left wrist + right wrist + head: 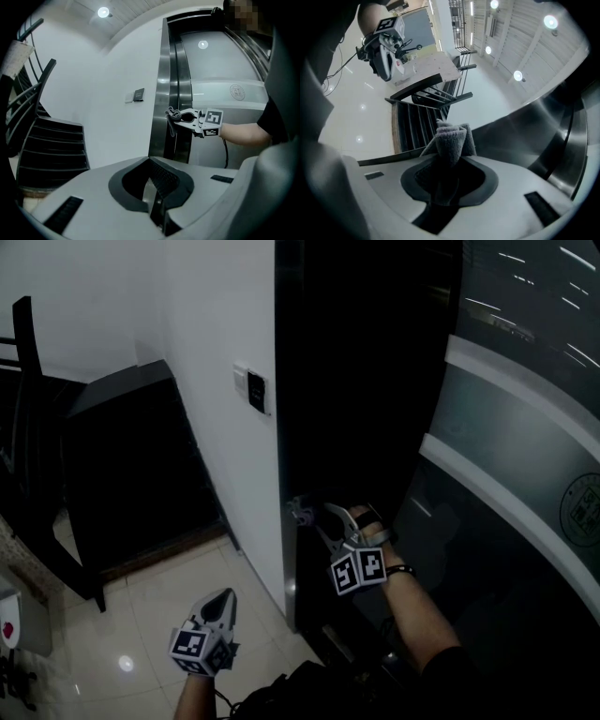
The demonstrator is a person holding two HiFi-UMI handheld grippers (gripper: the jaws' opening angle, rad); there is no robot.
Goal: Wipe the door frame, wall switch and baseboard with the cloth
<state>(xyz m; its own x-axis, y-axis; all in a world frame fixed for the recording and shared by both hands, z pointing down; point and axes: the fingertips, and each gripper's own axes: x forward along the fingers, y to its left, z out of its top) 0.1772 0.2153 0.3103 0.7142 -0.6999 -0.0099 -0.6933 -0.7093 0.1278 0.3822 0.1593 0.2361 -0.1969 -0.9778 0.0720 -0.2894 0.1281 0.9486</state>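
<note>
Right hand-held gripper (314, 517) clamped on grey cloth (300, 513). Confirmed in right gripper view: cloth (451, 138) bunched, sticking out past the tips, jaws closed on its lower fold. Left hand-held gripper (221, 601) jaws together, nothing between them per left gripper view (157, 187). Hanging low at lower left of head view over the floor tiles (141, 615), well apart from the work.

Cloth at mid-height, centre of head view, right at the inner edge of the metal door frame (289, 427). Touching or just off the metal: can't tell from head view. Left gripper view puts cloth (172, 115) against the door frame (161, 84), so likely in contact.

Key geometry: long axis of the frame runs top to bottom in head view, so wipe stroke presumably follows that line, up or down along the edge. Wall switch (255, 390) up and left of the cloth, on the white wall (206, 381) just beside the frame. Getting there means going round the frame edge onto the wall side. Baseboard down at the wall foot, lower left of the cloth; not clearly distinguishable here.

Right side nearer to all three targets. Judged status: frame wipe in hand, switch and baseboard not yet done. Risk: small bunched wad, so hard tips could scrape the metal if pressed off-angle.
</note>
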